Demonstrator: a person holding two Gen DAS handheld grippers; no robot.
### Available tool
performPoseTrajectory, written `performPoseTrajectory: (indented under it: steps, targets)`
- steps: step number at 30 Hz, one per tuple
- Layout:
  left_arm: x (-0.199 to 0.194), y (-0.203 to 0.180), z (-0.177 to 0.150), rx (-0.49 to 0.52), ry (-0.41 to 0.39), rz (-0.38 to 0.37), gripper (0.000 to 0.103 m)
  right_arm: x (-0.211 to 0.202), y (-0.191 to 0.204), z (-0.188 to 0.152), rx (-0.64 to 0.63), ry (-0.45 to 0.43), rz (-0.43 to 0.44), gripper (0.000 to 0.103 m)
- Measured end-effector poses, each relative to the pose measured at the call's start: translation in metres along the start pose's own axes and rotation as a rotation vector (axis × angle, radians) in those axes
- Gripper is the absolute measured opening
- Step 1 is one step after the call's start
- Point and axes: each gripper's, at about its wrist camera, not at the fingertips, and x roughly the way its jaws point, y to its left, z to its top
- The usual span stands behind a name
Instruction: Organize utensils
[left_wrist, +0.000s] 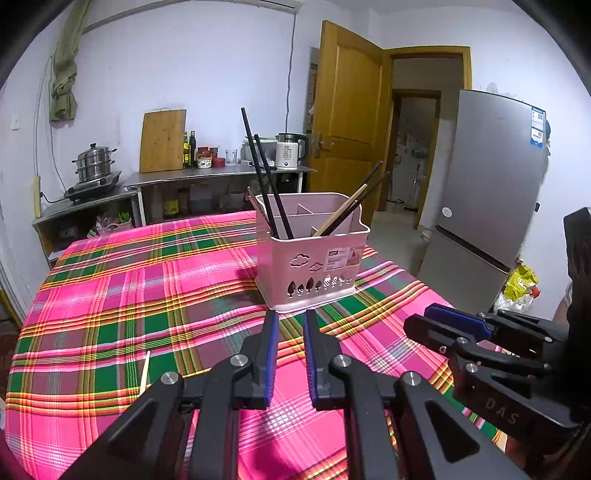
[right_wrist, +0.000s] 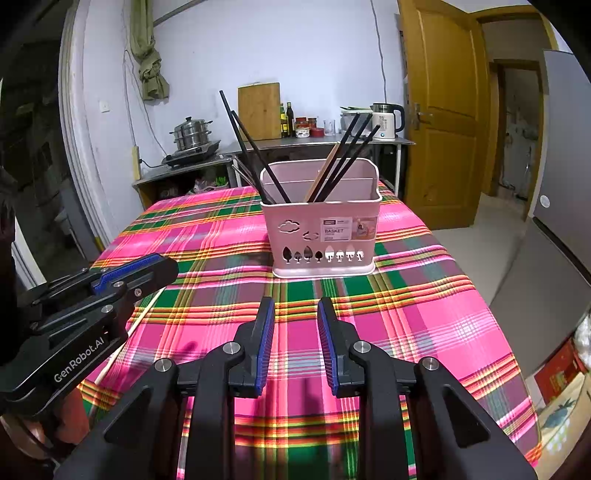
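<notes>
A: Where are the utensils?

B: The pink plastic utensil basket stands upright on the tabletop with the pink, green and yellow plaid cloth. Long black chopsticks lean in its left compartment. More black ones and one pale wooden chopstick lean in the right compartment. Another pale wooden chopstick lies flat on the cloth, near the left side.

A: And the tools?

B: The left hand-held gripper has a narrow gap between its blue pads, with nothing inside. The right hand-held gripper is a little wider, also empty. Both are apart from the basket.
</notes>
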Motion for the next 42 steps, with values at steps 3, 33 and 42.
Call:
performPoseTrajectory:
  steps: [3, 33, 42]
  targets:
    - [-0.0003, 0.0003, 0.0000, 0.000, -0.001, -0.001, 0.013, 0.0003, 0.0004, -0.0002, 0.000, 0.000, 0.000, 0.025]
    - [0.0032, -0.0001, -0.0028, -0.005, 0.011, -0.011, 0.013, 0.0009, 0.0009, 0.0002, -0.002, 0.000, 0.000, 0.025]
    - [0.0074, 0.0001, -0.0046, 0.002, 0.031, -0.005, 0.013, 0.0029, 0.0001, 0.0001, -0.001, 0.003, 0.002, 0.025]
